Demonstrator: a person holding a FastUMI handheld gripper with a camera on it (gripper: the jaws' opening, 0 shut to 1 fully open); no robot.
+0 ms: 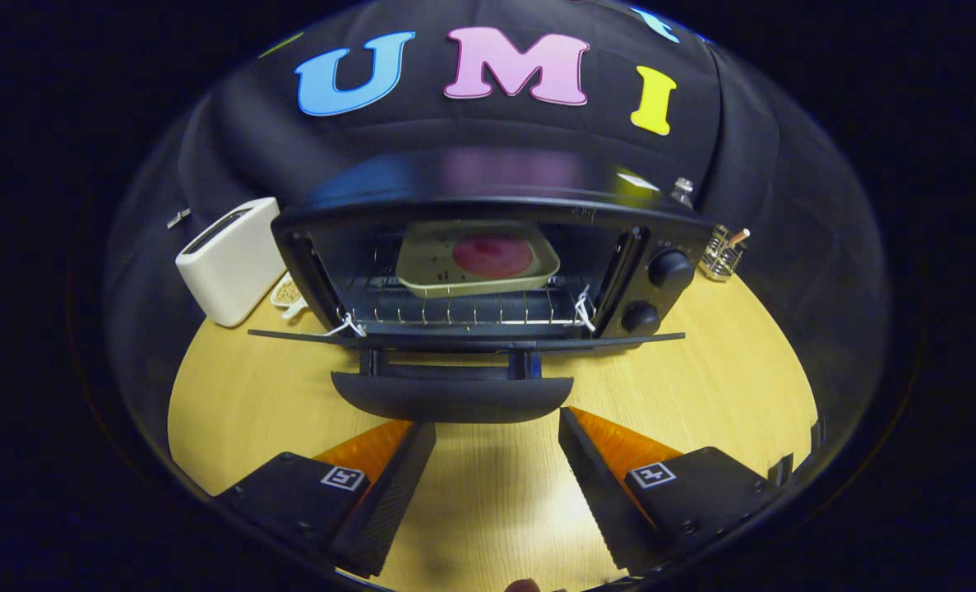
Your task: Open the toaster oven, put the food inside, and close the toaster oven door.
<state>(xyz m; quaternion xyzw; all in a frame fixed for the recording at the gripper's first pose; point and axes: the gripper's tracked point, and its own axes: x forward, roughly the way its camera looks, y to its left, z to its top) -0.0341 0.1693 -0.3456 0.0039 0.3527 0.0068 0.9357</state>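
Oven (488, 247) door (463, 339) lying flat open, handle (452, 396) just ahead of gripper (496, 436), long axis running crosswise to fingers. Fingers being held spread apart, nothing gripped. Food (492, 255) on tray (455, 284) already sitting inside on rack. Door closing judged remaining.

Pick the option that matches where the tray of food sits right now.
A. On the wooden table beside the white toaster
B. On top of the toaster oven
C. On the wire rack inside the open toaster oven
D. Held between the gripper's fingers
C: the tray of food rests on the wire rack inside the toaster oven, whose door hangs open just ahead of the open, empty gripper.
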